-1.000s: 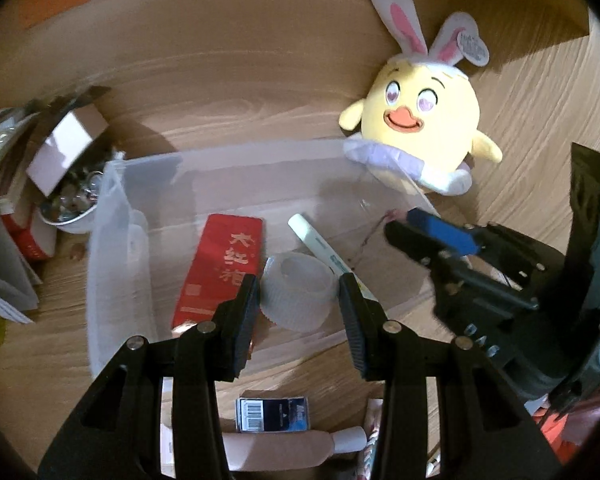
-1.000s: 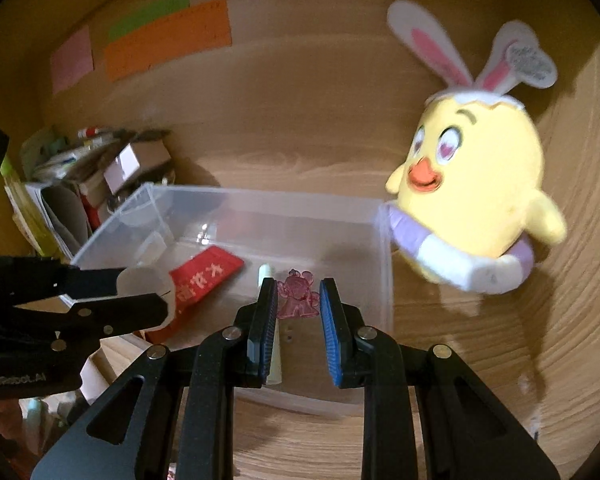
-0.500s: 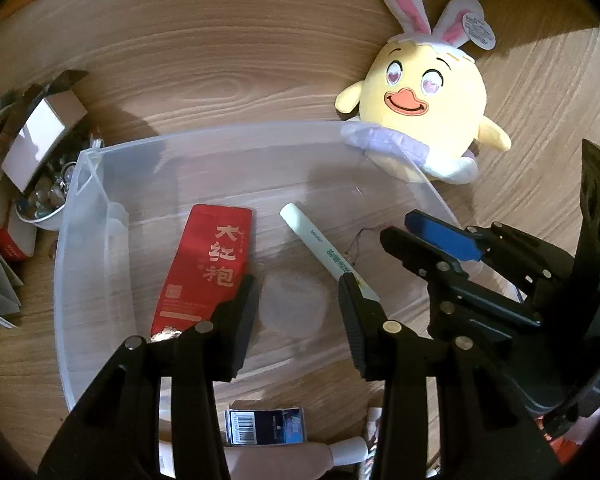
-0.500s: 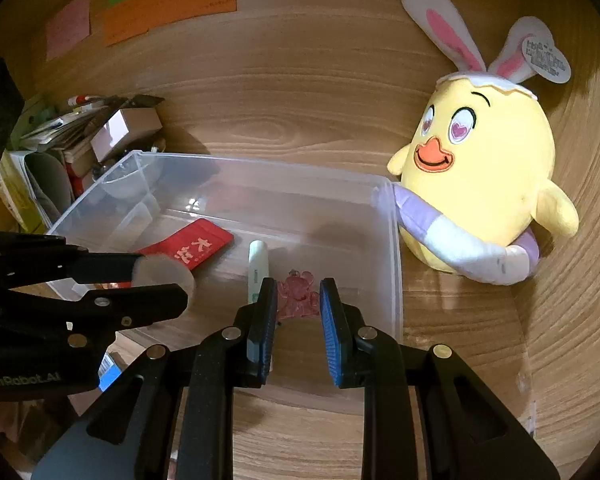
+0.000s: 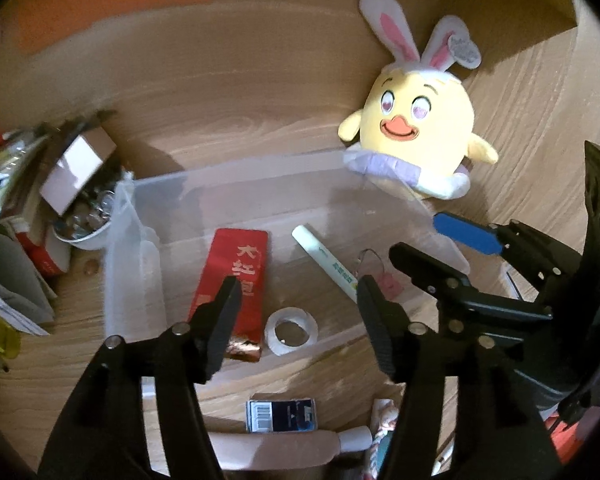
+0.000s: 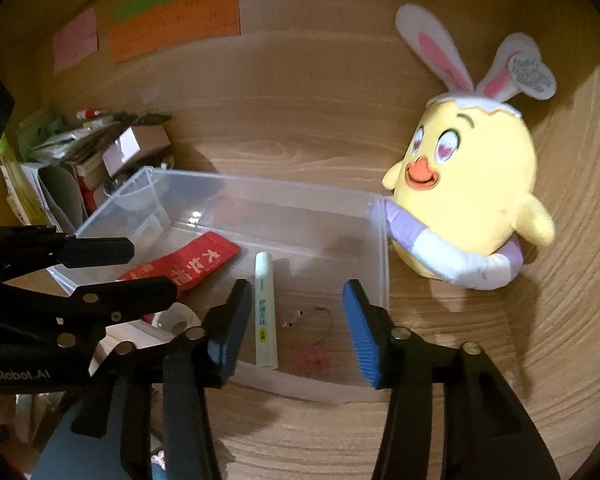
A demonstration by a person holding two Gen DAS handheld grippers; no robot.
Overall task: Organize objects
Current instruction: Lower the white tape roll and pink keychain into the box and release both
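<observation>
A clear plastic bin (image 5: 236, 178) (image 6: 260, 188) sits on the wooden desk. In it lie a red envelope (image 5: 236, 276) (image 6: 188, 264), a pale green tube (image 5: 326, 262) (image 6: 265, 308), a white tape roll (image 5: 292, 332) (image 6: 176, 320) and a small pink keychain charm (image 5: 392, 284) (image 6: 314, 356). My left gripper (image 5: 298, 320) is open and empty above the bin's near side, over the tape roll. My right gripper (image 6: 296, 328) is open and empty above the charm, at the bin's near right.
A yellow bunny-eared plush chick (image 5: 416, 136) (image 6: 464, 208) leans at the bin's far right corner. Stacked boxes, papers and a bowl of metal bits (image 5: 80, 220) crowd the left. A small barcoded box (image 5: 280, 416) lies in front of the bin. Sticky notes (image 6: 172, 24) hang on the back wall.
Both grippers opened. The left one let the tape roll fall into the bin; the right one let the pink charm fall into the bin. Both pulled back a little.
</observation>
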